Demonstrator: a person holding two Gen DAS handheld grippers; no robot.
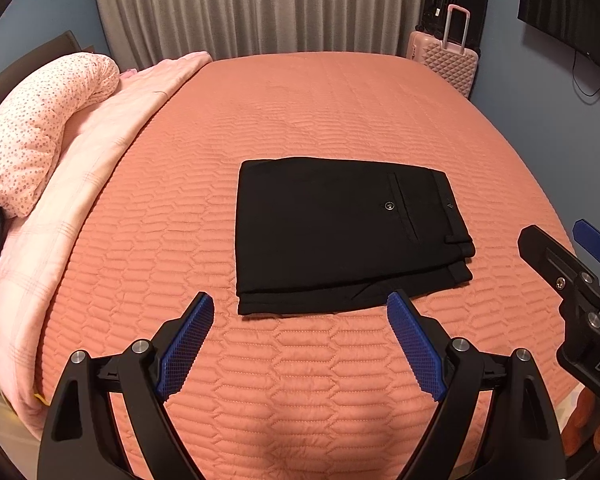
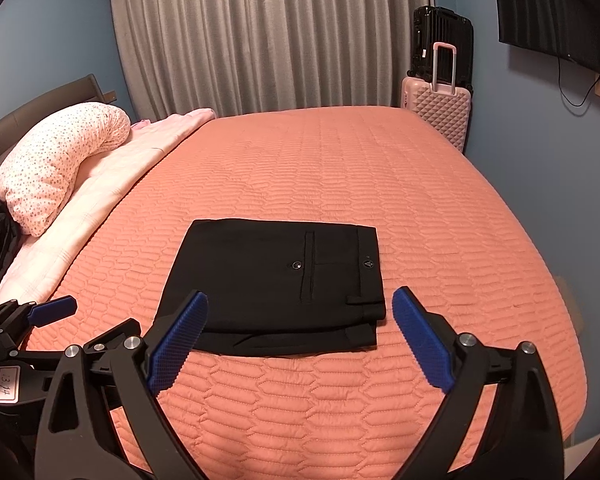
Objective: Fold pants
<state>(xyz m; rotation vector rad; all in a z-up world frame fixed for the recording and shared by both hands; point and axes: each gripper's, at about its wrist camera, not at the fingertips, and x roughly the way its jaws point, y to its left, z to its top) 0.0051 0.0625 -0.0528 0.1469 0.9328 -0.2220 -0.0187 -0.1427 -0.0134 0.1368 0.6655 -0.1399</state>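
Ahead of both sets of jaws, black pants (image 1: pixel 340 236) lie folded into a flat rectangle on a quilted coral bedspread (image 1: pixel 300 112). On the top layer a back pocket with a small button (image 1: pixel 389 205) faces up, and the waistband with its belt loop runs along the rectangle's right edge. Lower layers of cloth peek out along the near edge, slightly offset from the top fold.

Seen from the left wrist, the left gripper (image 1: pixel 300 346) has its jaws spread wide, nothing between them but bedspread. Its blue pads (image 1: pixel 186 344) stand apart from the cloth: the pants sit just beyond the fingertips, and the right tip lines up with the near edge without clearly touching it. Off to the right of these jaws the right gripper (image 1: pixel 572 248) shows at the frame's edge, one blue pad and a black finger in sight.

From the right wrist, the right gripper (image 2: pixel 300 340) also has its jaws spread, empty. The near edge of the pants (image 2: pixel 276 280) lies between and just past the two fingertips; the left pad overlaps the cloth's near left corner in the picture, though contact cannot be told. Left of these jaws, the left gripper (image 2: pixel 56 312) appears low over the bedspread.

Far beyond the jaws hang grey curtains (image 1: pixel 252 4); to the left lie a spotted pillow (image 1: pixel 40 128) and a pale pink blanket (image 1: pixel 112 132), and to the right stand a pink suitcase (image 1: pixel 448 60) and a black one behind it.
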